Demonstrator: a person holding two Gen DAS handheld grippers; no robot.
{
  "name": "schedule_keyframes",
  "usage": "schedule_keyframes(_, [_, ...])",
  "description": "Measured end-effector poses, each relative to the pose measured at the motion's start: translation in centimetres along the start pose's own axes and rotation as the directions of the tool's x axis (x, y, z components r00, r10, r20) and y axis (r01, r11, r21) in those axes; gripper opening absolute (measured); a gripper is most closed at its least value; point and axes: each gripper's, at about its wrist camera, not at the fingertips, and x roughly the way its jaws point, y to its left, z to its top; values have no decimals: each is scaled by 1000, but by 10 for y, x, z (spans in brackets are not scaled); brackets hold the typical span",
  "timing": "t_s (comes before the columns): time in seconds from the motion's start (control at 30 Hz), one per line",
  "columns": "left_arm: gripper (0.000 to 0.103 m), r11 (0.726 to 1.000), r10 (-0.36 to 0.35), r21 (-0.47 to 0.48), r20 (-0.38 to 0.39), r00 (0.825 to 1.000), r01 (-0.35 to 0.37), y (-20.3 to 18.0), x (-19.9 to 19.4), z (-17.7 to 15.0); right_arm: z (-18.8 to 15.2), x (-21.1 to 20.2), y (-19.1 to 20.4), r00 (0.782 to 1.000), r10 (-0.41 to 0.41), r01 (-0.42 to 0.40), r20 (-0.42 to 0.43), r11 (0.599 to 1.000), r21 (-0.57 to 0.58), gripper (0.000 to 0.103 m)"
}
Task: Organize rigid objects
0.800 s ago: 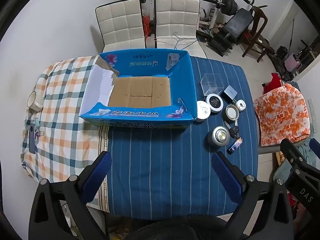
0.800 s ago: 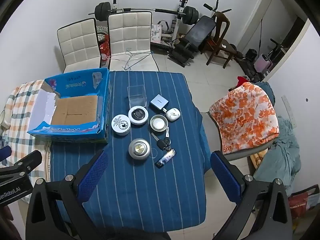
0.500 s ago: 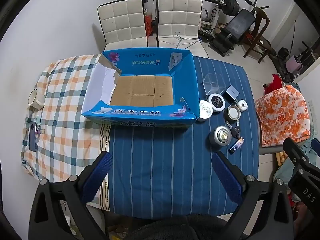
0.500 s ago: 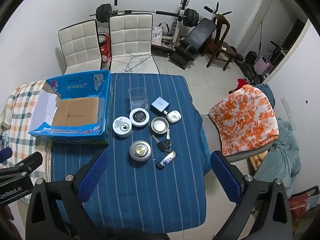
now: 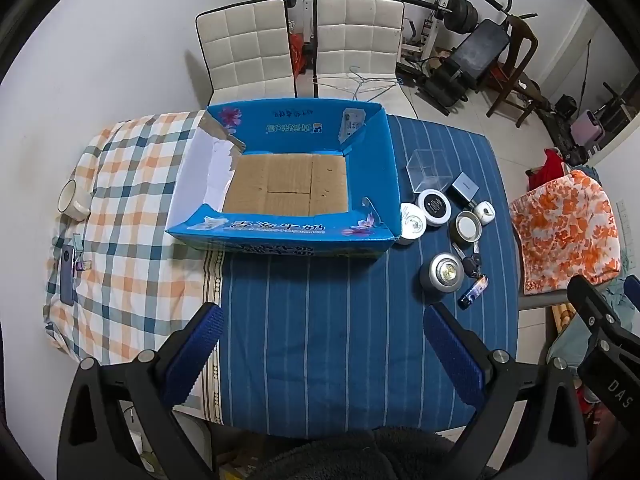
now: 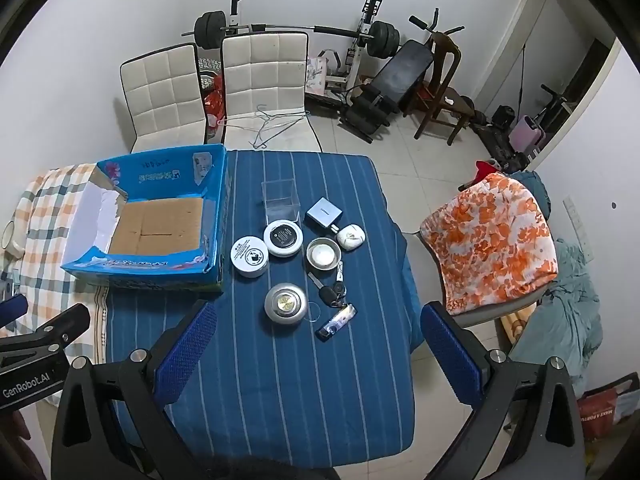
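Observation:
An empty blue cardboard box (image 5: 280, 184) (image 6: 156, 220) sits on the table. To its right lies a cluster of small rigid objects: a clear plastic cube (image 6: 280, 199), a grey square case (image 6: 324, 213), a black-topped round tin (image 6: 283, 238), a white round tin (image 6: 250, 256), a metal cup (image 6: 323, 254), a white earbud case (image 6: 351, 237), a silver round tin (image 6: 285, 306), keys (image 6: 334, 292) and a lighter (image 6: 337, 323). My left gripper (image 5: 324, 344) and right gripper (image 6: 316, 340) both hover open above the near table edge, holding nothing.
The table carries a blue striped cloth (image 6: 280, 380) and a checked cloth (image 5: 120, 248) at left, with a mug (image 5: 74, 200) and a phone (image 5: 68, 276) on it. Two white chairs (image 5: 300, 44) stand behind; an orange-covered chair (image 6: 492, 240) stands at right. Gym gear fills the back.
Both grippers have risen and pulled back slightly, so the table and objects look a little smaller and lower. Nothing on the table moved.

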Motion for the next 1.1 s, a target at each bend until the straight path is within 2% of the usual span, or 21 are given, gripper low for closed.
schedule_keyframes(0.9, [103,1000,24,0,10,1000,-24,12,-7,20,5,6,0,1000,-5,5,-8,1000,12,103])
schedule_keyframes(1.1, [103,999,35,5,15,999,-35,10,-8,16,2,7,-3,1000,-2,2,-13,1000,17,103])
